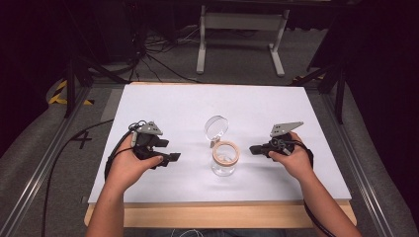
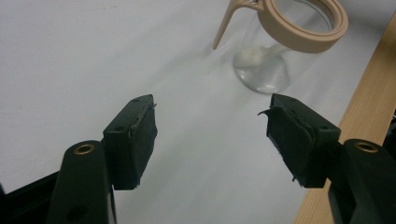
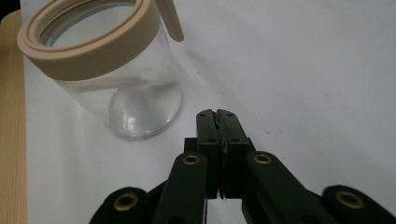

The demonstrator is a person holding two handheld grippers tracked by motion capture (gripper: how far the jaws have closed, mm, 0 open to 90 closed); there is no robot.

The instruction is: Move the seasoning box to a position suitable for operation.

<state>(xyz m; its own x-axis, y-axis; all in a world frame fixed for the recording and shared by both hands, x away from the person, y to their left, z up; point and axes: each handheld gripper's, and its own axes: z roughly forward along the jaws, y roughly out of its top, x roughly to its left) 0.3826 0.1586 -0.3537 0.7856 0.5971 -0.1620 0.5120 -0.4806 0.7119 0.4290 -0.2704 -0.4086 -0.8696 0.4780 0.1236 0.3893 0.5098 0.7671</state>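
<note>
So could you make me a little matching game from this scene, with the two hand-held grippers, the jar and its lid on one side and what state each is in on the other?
Things:
1. left gripper
2. right gripper
3. glass jar
4. jar lid

States:
A. flipped open, standing up behind the rim
B. jaws closed together, holding nothing
C. upright on the white table, with a tan ring around its mouth
D. jaws spread apart, holding nothing

Pairs: 1-D, 2-B, 3-C, 4-A
</note>
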